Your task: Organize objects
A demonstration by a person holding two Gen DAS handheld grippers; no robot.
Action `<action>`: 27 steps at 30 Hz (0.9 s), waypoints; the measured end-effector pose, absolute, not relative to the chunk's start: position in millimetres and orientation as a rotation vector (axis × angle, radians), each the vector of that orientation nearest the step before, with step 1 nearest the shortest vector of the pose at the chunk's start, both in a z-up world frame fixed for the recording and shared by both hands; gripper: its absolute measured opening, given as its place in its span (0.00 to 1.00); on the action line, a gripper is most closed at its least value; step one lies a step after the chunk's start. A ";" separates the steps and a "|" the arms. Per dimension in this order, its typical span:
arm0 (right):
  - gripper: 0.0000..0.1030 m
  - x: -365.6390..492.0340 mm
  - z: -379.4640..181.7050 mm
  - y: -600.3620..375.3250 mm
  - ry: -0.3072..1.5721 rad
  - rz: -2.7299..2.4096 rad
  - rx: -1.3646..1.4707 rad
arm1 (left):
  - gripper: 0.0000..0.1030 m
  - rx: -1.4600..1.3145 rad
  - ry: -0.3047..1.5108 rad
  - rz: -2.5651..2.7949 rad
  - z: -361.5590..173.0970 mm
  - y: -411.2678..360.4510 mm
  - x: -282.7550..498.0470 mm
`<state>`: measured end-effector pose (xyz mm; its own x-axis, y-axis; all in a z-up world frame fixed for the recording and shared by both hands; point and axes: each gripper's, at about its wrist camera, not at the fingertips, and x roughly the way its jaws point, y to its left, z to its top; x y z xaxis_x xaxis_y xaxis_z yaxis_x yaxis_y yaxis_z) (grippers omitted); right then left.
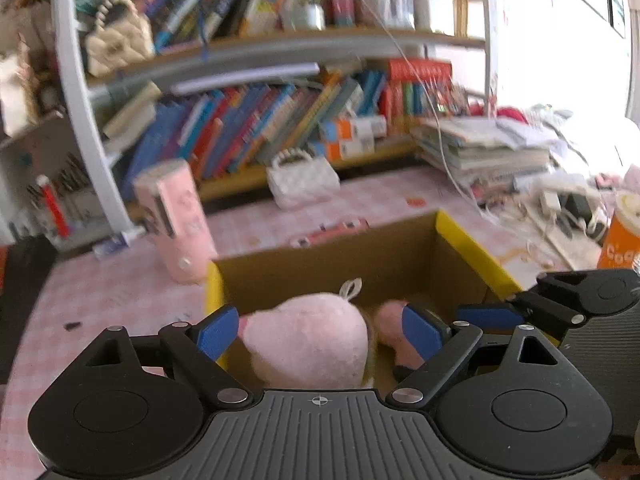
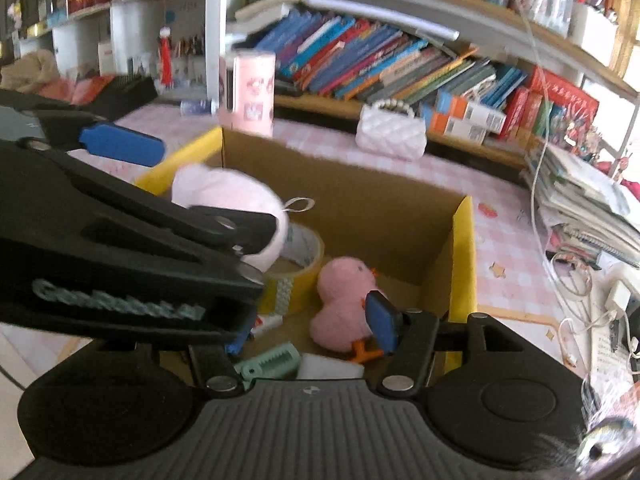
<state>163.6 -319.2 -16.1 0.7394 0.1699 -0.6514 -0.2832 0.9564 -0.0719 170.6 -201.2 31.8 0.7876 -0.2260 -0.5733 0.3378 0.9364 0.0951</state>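
My left gripper [image 1: 320,330] hangs over the open cardboard box [image 1: 472,246] with its jaws wide apart around a pale pink plush [image 1: 308,340]; whether the pads touch it I cannot tell. In the right wrist view that plush [image 2: 224,196] sits high in the box [image 2: 462,248], with the left gripper's blue pad [image 2: 120,144] beside it. Inside the box lie a pink chick plush [image 2: 344,300], a yellow tape roll [image 2: 300,264], a green hair clip [image 2: 272,362] and a white block [image 2: 332,366]. My right gripper [image 2: 312,330] is open above the box's near edge.
A white quilted purse [image 1: 302,178] and a pink case [image 1: 180,220] stand on the pink checked table behind the box. Bookshelves fill the back. Stacked papers [image 1: 480,144], cables and an orange cup [image 1: 620,236] crowd the right side.
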 end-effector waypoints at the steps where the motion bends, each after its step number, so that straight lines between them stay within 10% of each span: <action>1: 0.57 160.9 -12.4 -319.9 0.682 0.245 -0.160 | 0.90 0.190 0.571 -0.295 37.1 -197.2 166.4; 27: 1.00 52.5 16.3 -268.8 0.601 -0.068 0.027 | 0.99 0.017 0.544 -0.054 35.1 -70.2 47.6</action>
